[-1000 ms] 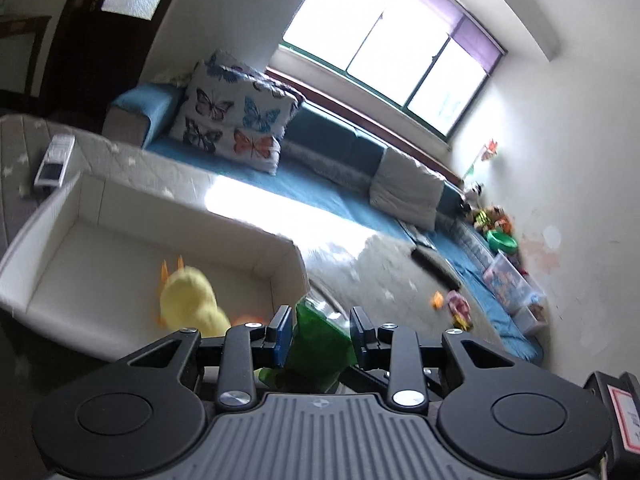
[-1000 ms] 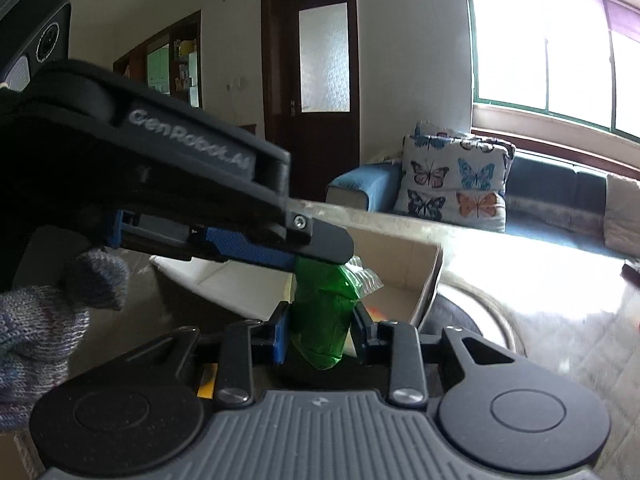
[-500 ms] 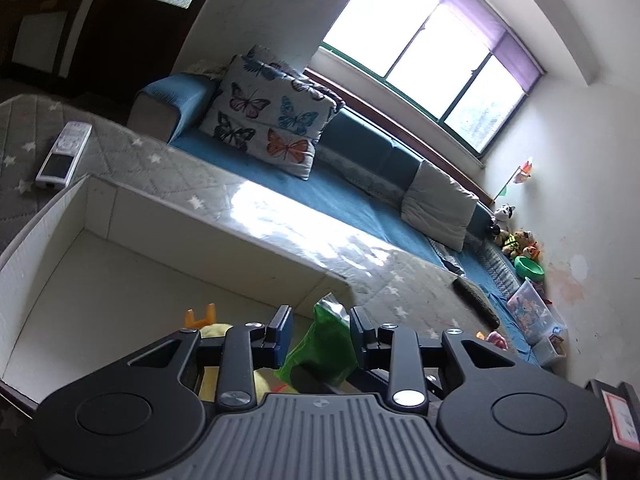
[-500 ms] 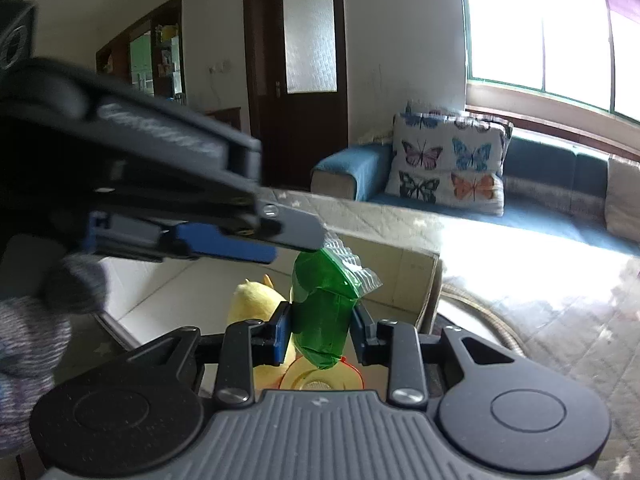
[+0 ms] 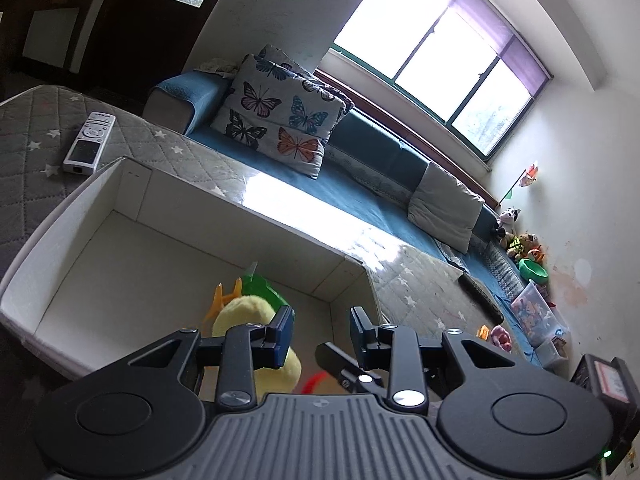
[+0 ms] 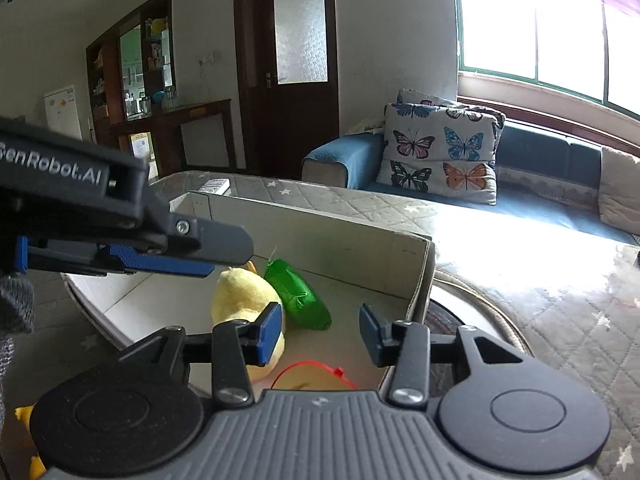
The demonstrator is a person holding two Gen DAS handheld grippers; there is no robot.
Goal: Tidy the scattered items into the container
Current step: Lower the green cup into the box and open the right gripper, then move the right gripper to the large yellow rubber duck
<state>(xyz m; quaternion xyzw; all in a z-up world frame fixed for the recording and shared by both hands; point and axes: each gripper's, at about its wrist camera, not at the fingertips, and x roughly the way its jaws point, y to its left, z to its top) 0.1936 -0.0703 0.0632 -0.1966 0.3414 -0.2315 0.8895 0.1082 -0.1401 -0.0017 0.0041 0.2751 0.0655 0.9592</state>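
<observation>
The right gripper [image 6: 320, 332] has just spread its fingers, empty, so the crinkly green plastic packet [image 6: 298, 294] lies inside the white cardboard box [image 6: 340, 236] beside the yellow plush duck [image 6: 244, 292]. The left gripper [image 5: 320, 330] hovers above the box, fingers apart and empty.

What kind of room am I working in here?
Most likely a home living room: a long blue sofa with butterfly cushions runs under a wide window, a remote control lies on the quilted surface, and toys are piled in the corner.
</observation>
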